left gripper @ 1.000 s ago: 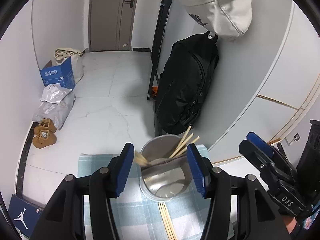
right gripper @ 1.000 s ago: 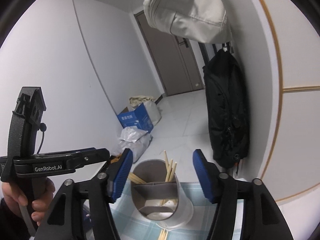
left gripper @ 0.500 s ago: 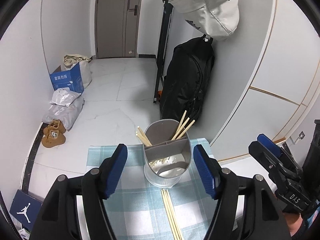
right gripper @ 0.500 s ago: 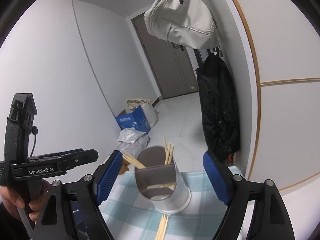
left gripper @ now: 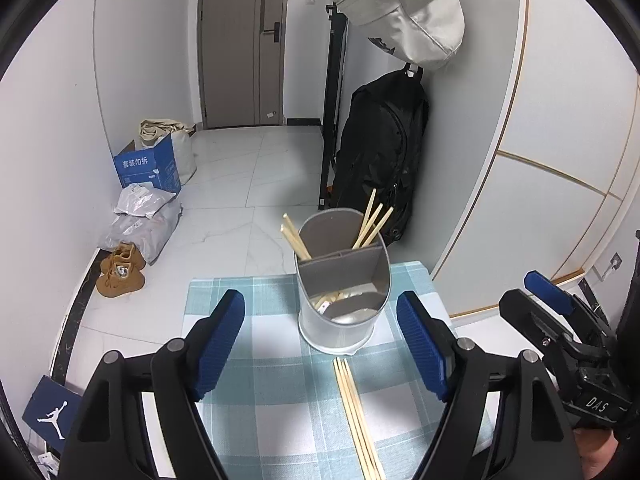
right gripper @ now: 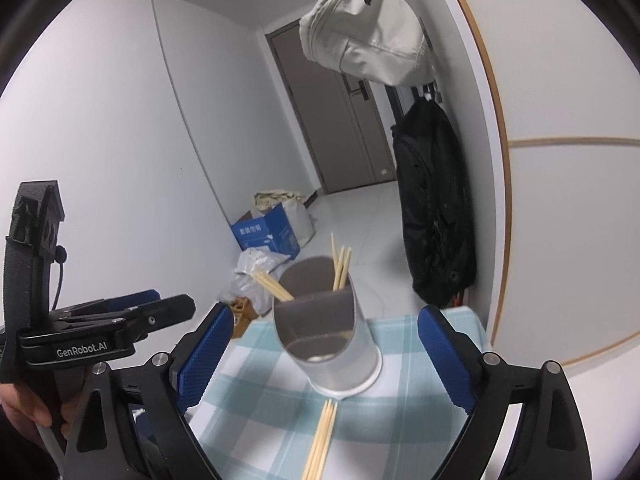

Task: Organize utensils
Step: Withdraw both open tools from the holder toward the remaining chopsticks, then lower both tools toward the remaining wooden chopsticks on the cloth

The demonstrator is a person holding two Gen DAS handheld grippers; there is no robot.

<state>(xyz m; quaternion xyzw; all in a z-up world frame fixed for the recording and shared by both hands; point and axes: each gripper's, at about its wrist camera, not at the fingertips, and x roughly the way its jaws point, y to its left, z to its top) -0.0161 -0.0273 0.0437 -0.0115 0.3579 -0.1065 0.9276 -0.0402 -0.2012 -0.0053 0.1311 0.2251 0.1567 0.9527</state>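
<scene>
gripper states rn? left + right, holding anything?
Left gripper: jaws opening, holding nothing; utensil holder stands beyond the fingertips, untouched.
Right gripper: jaws opening, holding nothing; pads clear of the holder.

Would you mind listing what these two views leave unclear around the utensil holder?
- Loose chopsticks: near ends cut off by the bottom edge in both views.
- Utensil holder: pale items at its bottom, left wrist view, too small to identify.
- Chopsticks in the back compartments: lower parts hidden by the divider.
</scene>
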